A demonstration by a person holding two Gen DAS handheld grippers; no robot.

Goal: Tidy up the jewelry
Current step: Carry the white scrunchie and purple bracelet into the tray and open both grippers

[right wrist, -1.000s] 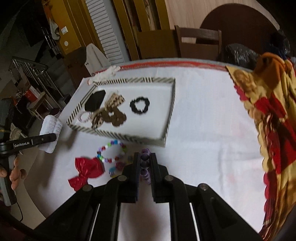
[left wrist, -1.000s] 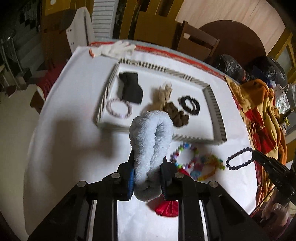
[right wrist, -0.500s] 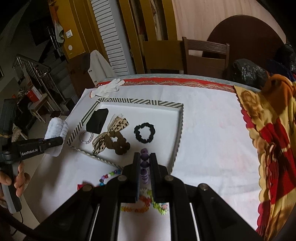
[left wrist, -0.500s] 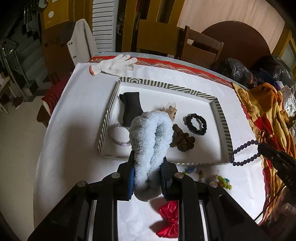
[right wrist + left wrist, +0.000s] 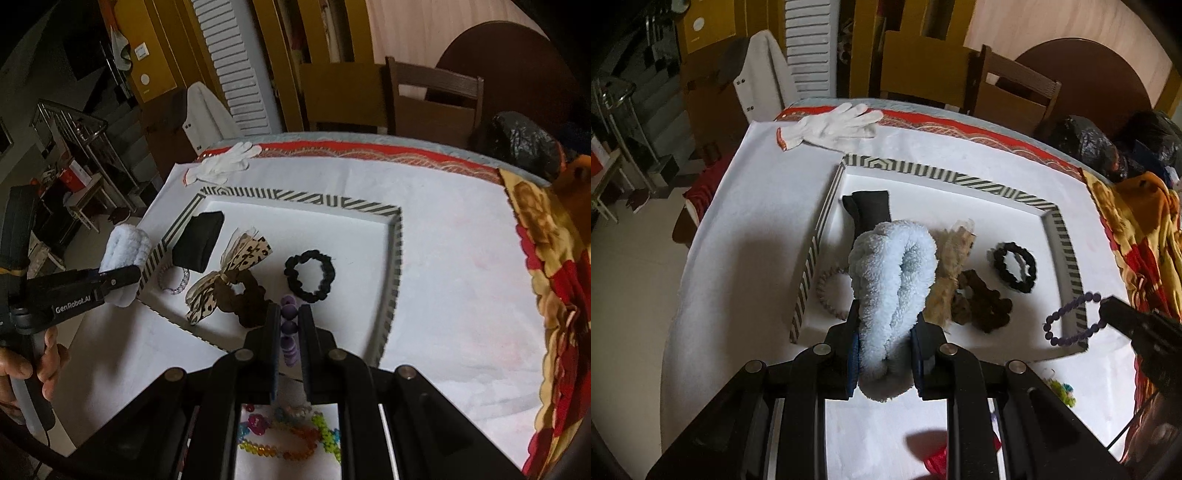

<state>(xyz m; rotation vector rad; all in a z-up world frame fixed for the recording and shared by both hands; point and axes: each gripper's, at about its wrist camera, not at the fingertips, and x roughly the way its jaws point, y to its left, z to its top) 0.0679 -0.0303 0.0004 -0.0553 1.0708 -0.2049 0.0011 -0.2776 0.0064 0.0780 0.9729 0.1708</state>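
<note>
The striped tray (image 5: 1067,254) sits on the white-covered counter (image 5: 746,236) and serves as the landmark. At the tray's left wall, the left tool (image 5: 884,332) pinches a fluffy pale-blue scrunchie (image 5: 892,273) between its two fingers, held above the tray's near-left part; a hand (image 5: 33,365) grips that tool's handle. Inside the tray, from its left side: a black pouch (image 5: 199,240) in the far-left corner, a thin beaded bracelet (image 5: 173,282) nearer the front, a leopard-print bow on a brown scrunchie (image 5: 236,280) in the middle, then a black scrunchie (image 5: 310,275) toward the right. The right tool (image 5: 288,325) is pressed onto a purple bead bracelet (image 5: 1071,319), which hangs over the tray's near-right corner. Outside the tray, a white glove (image 5: 831,125) lies beyond its far-left corner, colourful bead bracelets (image 5: 288,435) lie on the counter in front of its near edge, and a patterned red-and-yellow cloth (image 5: 554,280) lies to its right.
</note>
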